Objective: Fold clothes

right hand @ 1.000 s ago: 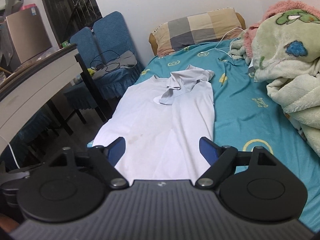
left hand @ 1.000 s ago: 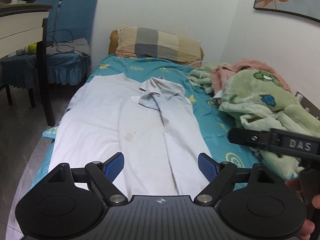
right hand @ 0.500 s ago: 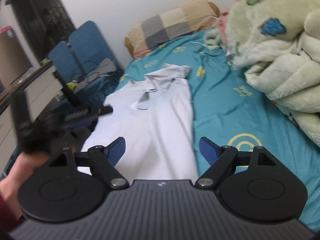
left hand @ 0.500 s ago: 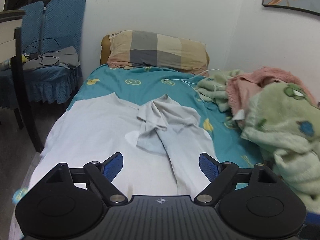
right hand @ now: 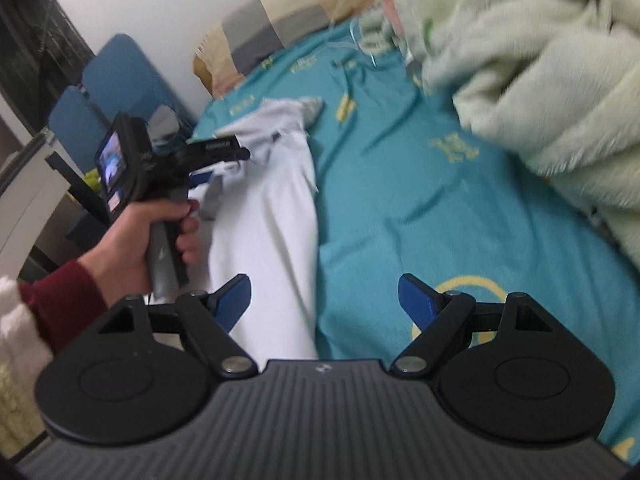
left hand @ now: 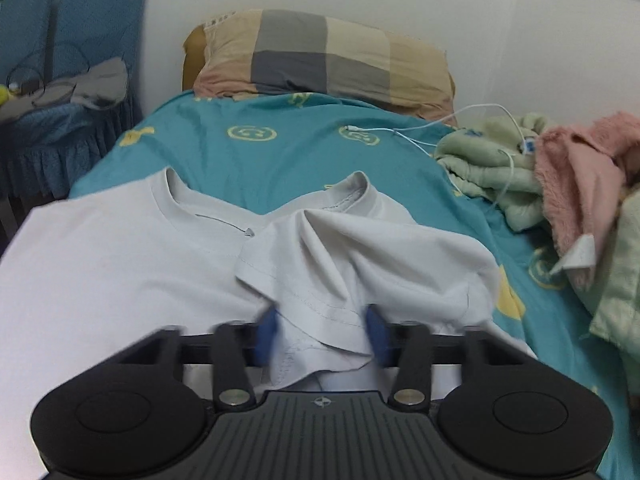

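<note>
A white T-shirt (left hand: 120, 280) lies spread on the bed (left hand: 280, 152), on a teal sheet with yellow emblems. Its collar end is toward the checked pillow (left hand: 320, 56) at the head of the bed. The half of the shirt away from the blue chairs (left hand: 60, 40) is folded over onto itself, and its sleeve (left hand: 340, 264) lies bunched on top of the shirt.

Left hand-held gripper (left hand: 322, 336): at the bunched sleeve. The jaws are closing, blurred by motion in the left wrist view, with the sleeve's hemmed edge between the blue pads (left hand: 376, 336). Contact of the pads with the cloth cannot be confirmed through the blur. In the right wrist view the same tool (right hand: 208, 168) sits over the shirt's near-chair side, held by a hand (right hand: 160, 232) in a dark red sleeve.

Right hand-held gripper (right hand: 324, 304): released, jaws wide apart, nothing between them. It hangs above the shirt's folded long edge, where white cloth meets the teal sheet.

A pale green fleece blanket (right hand: 540, 80) is heaped on the bed beyond that edge of the shirt, with pink fabric (left hand: 580, 184) on it. A white cable (left hand: 460, 120) trails across the sheet between the shirt's collar and the pillow.
</note>
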The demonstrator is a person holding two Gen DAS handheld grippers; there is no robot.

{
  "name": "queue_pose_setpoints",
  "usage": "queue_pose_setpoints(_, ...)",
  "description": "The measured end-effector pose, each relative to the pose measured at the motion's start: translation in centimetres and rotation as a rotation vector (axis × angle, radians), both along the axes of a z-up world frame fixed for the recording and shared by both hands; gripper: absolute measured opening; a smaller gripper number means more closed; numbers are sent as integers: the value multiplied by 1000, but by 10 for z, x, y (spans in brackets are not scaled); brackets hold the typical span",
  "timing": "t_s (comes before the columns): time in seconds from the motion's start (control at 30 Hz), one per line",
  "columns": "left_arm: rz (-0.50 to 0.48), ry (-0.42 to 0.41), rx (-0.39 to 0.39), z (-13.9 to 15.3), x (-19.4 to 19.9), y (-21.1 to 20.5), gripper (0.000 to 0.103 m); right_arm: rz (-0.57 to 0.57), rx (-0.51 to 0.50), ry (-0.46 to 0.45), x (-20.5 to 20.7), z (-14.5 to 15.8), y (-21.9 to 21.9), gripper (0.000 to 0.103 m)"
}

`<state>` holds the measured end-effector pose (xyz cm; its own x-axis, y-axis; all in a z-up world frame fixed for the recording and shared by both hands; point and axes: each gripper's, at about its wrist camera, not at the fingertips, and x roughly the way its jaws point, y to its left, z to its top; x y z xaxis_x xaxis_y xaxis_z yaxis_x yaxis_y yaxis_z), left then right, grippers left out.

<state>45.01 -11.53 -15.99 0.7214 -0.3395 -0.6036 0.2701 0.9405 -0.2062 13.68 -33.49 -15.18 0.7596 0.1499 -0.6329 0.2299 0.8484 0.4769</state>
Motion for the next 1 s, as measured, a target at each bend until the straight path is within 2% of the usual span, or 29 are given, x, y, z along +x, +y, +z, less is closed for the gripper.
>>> queue_pose_setpoints(0.1,37,-3,-129,2,11,13,8,7,16,11,3,-6,1,83)
queue_pose_setpoints(0.17,67,36,-161,2,18,18,8,15,13,13,3,-8,4,83)
queue_pose_setpoints(0.3,122,112,-59,-12,28,17,8,24,10,16,3,-9,7,83)
queue_pose_setpoints(0.43,106,71,32,-9,20,6,11,21,-10,15,2,-9,8,83)
queue_pose_setpoints(0.53,87,47,15,3,7,7,29,26,-31,5,3,-7,10,83)
queue_pose_setpoints(0.6,60,29,21,14,-8,8,48,34,-48,-12,3,-4,13,83)
queue_pose_setpoints(0.67,24,7,48,25,-27,8,54,43,-63,-31,2,-1,15,83)
queue_pose_setpoints(0.8,-26,-28,85,46,-54,7,59,49,-63,-57,-4,8,18,83)
queue_pose_setpoints(0.93,-53,-50,108,65,-53,-3,62,65,-85,-89,-11,12,23,82)
queue_pose_setpoints(1.0,-74,-50,107,75,-44,-12,63,70,-62,-84,0,14,23,82)
